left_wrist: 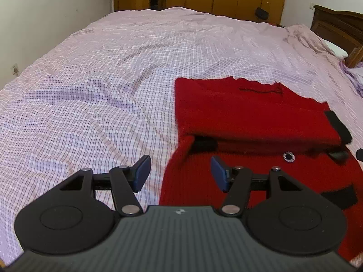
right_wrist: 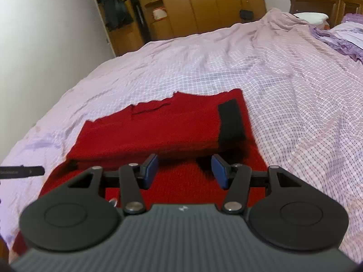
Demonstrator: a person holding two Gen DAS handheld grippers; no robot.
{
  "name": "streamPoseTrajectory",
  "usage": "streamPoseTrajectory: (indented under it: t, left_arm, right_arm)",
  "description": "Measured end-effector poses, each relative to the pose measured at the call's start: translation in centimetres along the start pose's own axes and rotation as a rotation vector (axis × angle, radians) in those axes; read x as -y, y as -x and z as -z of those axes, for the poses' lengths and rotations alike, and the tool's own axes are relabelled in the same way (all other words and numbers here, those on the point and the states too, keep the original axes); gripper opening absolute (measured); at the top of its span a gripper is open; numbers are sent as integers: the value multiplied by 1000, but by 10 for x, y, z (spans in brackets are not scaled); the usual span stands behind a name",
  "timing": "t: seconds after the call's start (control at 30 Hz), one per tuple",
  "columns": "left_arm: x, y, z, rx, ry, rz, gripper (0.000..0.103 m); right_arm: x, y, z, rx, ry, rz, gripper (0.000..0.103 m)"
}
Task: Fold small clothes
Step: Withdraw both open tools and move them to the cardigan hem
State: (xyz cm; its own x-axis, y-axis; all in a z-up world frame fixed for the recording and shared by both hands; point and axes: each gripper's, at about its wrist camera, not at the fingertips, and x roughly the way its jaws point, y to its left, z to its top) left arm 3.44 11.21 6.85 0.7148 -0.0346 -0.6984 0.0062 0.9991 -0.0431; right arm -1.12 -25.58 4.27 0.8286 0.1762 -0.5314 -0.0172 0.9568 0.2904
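Left wrist view: left gripper tilted downward over the bed, blue pads well apart, nothing between them.
Left gripper placement: straddling the near left edge of the red garment; left pad above bare sheet, right pad above red knit.
Right wrist view: right gripper angled down more shallowly, pads parted with a clear gap, empty, poised above the garment's near portion.
Right gripper jaws: apart, not pressing on cloth.
Garment: red knit with black trim, lying on the near part of the bed, far portion folded over toward the grippers, forming a thick doubled edge across the middle.
Garment details: small metal-ringed button on the lower layer, just below the fold.
Surface: checked pale pink bedsheet, wrinkled, covering a wide bed.
Far right: dark wooden headboard, white pillow, rumpled purple fabric.
Room: white wall on the left, light wooden wardrobes beyond the bed's far side.
Left edge, right wrist view: thin black object entering the frame, identity unclear.
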Motion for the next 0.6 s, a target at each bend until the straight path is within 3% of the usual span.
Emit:
streamPoseTrajectory:
  t: [0.6]
  left_arm:
    - [27,44,58,-64,-133,104,64]
  right_arm:
    - [-32,36,51,-162,232,-9,54]
